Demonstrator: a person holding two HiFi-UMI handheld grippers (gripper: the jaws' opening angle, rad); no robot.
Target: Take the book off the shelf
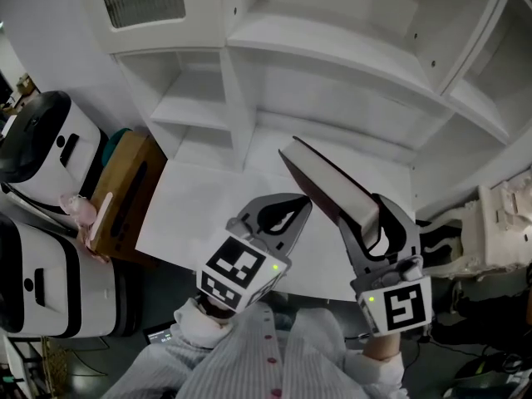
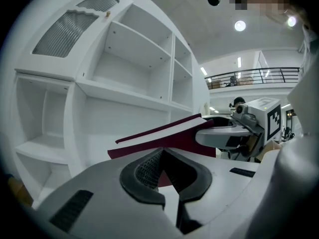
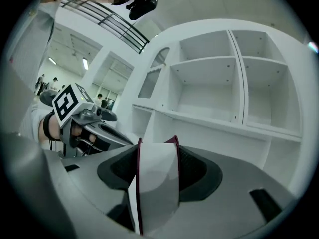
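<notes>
The person is wearing a pale, finely striped shirt (image 1: 287, 360) with small red buttons (image 1: 268, 337). The left gripper (image 1: 293, 210) and right gripper (image 1: 366, 214) are showing smooth grey shells, black ribbed fingers (image 3: 191, 168) and marker cubes (image 1: 241, 277) of black-and-white squares, each glowing with a small green light.

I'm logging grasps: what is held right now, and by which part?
The right gripper holds the maroon book, one jaw on each cover at the end nearest it, page edges facing its camera. The left gripper is shut on nothing.
</notes>
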